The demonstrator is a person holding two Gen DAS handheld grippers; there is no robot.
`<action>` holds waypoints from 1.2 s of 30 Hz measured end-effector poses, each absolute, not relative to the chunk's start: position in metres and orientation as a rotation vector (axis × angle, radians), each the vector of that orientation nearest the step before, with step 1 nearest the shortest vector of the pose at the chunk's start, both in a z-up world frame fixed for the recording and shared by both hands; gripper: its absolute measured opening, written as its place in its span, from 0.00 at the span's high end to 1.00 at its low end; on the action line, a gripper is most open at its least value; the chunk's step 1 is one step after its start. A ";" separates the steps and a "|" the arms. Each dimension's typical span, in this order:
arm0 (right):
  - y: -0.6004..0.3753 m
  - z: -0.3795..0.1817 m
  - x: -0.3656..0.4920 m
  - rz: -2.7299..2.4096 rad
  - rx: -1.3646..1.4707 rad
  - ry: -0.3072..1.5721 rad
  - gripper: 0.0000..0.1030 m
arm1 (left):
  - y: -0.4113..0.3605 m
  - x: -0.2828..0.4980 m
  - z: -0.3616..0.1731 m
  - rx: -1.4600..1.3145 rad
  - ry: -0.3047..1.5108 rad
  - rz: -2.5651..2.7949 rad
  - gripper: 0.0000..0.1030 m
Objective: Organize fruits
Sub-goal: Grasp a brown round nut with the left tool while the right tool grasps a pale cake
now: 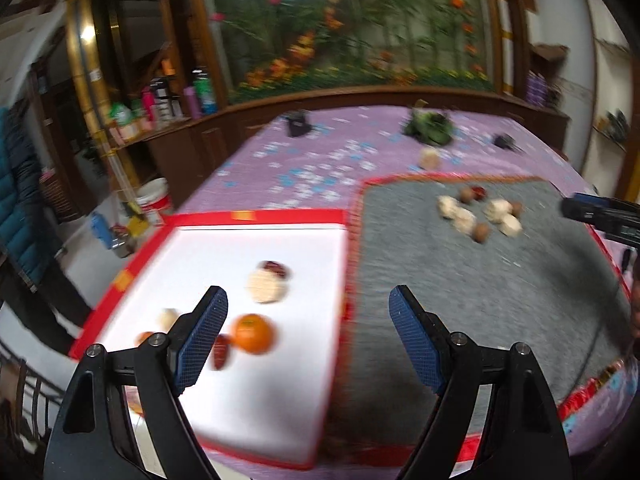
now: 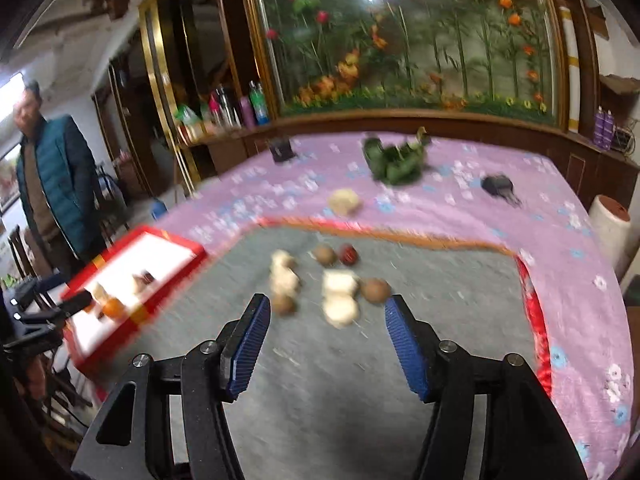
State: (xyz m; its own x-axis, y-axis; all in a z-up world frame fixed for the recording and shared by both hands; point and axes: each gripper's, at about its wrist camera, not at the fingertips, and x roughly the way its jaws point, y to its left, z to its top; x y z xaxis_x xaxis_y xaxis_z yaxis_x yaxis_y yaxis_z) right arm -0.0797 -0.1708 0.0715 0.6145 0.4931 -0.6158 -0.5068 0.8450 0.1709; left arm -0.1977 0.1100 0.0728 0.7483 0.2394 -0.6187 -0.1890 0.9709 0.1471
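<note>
My left gripper (image 1: 308,300) hangs open and empty over the right edge of a white, red-rimmed tray (image 1: 248,380). An orange (image 1: 254,333), a pale round fruit (image 1: 267,286), a red date (image 1: 221,352) and other small fruits lie in the tray. My right gripper (image 2: 328,308) is open above the grey mat (image 2: 440,280), its fingertips just short of a cluster of pale fruits (image 2: 340,310), brown fruits (image 2: 376,290) and a red one (image 2: 348,254). Neither gripper holds anything. In the left wrist view this cluster (image 1: 480,212) lies far right. The picture is blurred.
One pale fruit (image 2: 344,202) and a green leafy bundle (image 2: 396,160) lie on the purple flowered cloth (image 2: 560,240) beyond the mat. Two small dark objects sit further back. A person in a teal jacket (image 2: 52,184) stands left of the table. Bottles (image 2: 236,108) line a sideboard.
</note>
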 end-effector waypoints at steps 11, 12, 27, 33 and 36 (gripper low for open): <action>-0.136 0.038 -0.026 0.615 -0.076 0.905 0.56 | 0.073 -0.176 0.067 0.020 0.784 0.054 0.19; -0.129 0.035 -0.021 0.611 -0.092 0.918 0.56 | 0.072 -0.175 0.066 0.021 0.791 0.051 0.19; -0.163 0.042 0.006 0.728 0.116 0.870 0.72 | 0.010 -0.081 0.047 0.076 0.925 -0.051 0.19; -0.204 0.052 0.022 0.661 0.318 0.855 0.72 | -0.003 -0.047 0.028 0.024 0.982 -0.002 0.43; -0.205 0.050 0.026 0.648 0.348 0.878 0.72 | -0.007 -0.040 0.021 0.010 1.005 0.006 0.51</action>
